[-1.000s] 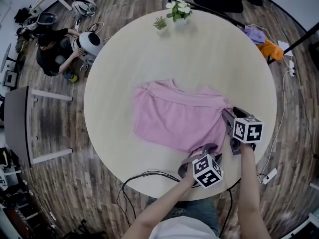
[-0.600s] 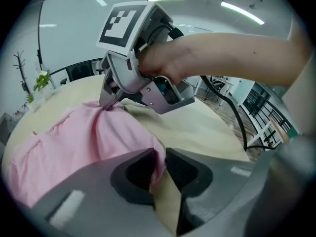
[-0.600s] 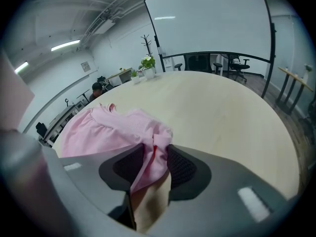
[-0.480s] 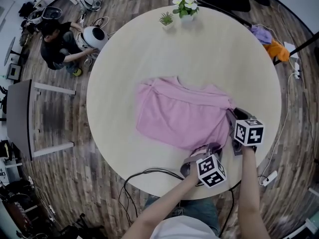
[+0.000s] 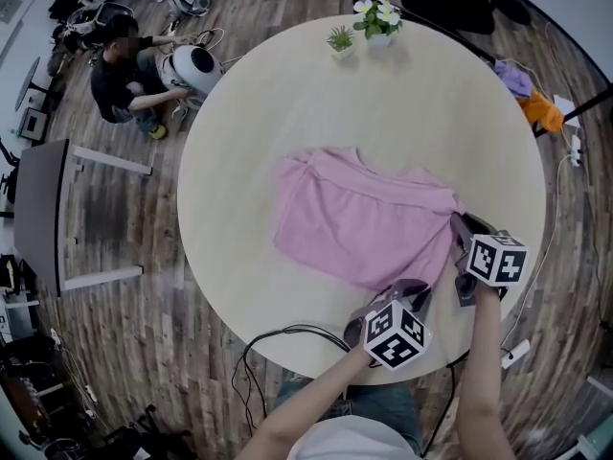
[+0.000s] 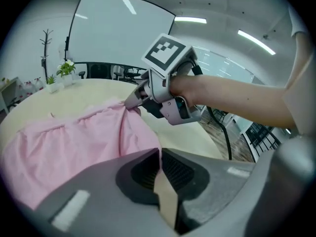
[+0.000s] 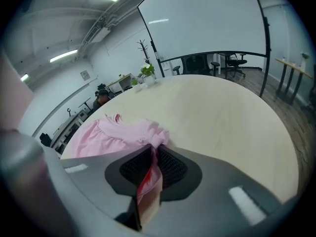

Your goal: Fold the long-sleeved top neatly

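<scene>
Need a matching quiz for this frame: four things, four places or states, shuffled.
1 pink top
2 white flowers
3 black cable
4 right tongs

A far edge of the table
B near table edge
C clamped on fabric
D spread mid-table

Pairs: 1-D, 2-A, 3-B, 4-C. The right tongs have just been closing, the top's edge between them.

Right gripper just closed, pinching top corner.
</scene>
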A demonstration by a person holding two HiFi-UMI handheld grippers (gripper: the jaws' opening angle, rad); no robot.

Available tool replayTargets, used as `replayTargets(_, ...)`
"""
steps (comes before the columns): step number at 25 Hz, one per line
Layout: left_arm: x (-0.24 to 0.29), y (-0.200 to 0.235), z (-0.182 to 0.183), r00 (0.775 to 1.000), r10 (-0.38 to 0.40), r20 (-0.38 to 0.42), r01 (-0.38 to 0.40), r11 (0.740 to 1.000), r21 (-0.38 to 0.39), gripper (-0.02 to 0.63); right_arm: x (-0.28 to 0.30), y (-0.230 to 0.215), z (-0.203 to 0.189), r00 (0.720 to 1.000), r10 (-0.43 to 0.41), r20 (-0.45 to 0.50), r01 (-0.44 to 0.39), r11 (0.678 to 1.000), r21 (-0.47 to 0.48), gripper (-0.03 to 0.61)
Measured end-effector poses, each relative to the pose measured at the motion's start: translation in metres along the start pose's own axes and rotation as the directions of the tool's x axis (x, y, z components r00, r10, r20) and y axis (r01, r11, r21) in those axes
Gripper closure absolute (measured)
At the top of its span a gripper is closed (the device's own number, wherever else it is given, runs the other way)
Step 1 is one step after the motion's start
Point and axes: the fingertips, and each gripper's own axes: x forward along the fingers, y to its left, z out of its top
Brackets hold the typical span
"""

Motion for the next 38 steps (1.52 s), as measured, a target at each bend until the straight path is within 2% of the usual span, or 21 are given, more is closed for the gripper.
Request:
replayTargets(7,-0.052,0.021,0.021,0.991,0.033,0.129,-0.026,0.998,-0.056,0.591,-0.019,0.027,0.029,0.998,0.021,0.054,-0.024,0.998,0.06,0.508)
replayTargets(15,-0.124,0.068,0.03,0.959,0.076,0.273,-0.036,0.988,-0.149,0.591,-0.028,0.08,0.066,0.993,0.04,0.115,-0.053,0.993,0.109,0.509)
replayTargets(24,-0.189,0.114,0.013,0.937,0.115,0.33,-0.047,0.978,-0.205,0.591,-0.017,0.157,0.099,0.989,0.037,0.143,-0.045,0.997,0.058,0.509)
replayTargets(31,-0.219,0.148,-0.008,0.924,0.147,0.353,-0.048,0.961,-0.274,0.591,0.01,0.206,0.109,0.993,0.024,0.117,-0.025,1.0,0.004,0.509)
replayTargets(38,-0.24,0.183,-0.028,0.913,0.18,0.365,-0.038,0.93,-0.364,0.59,0.047,0.243,0.114,0.997,0.036,0.071,-0.032,0.998,-0.045,0.509)
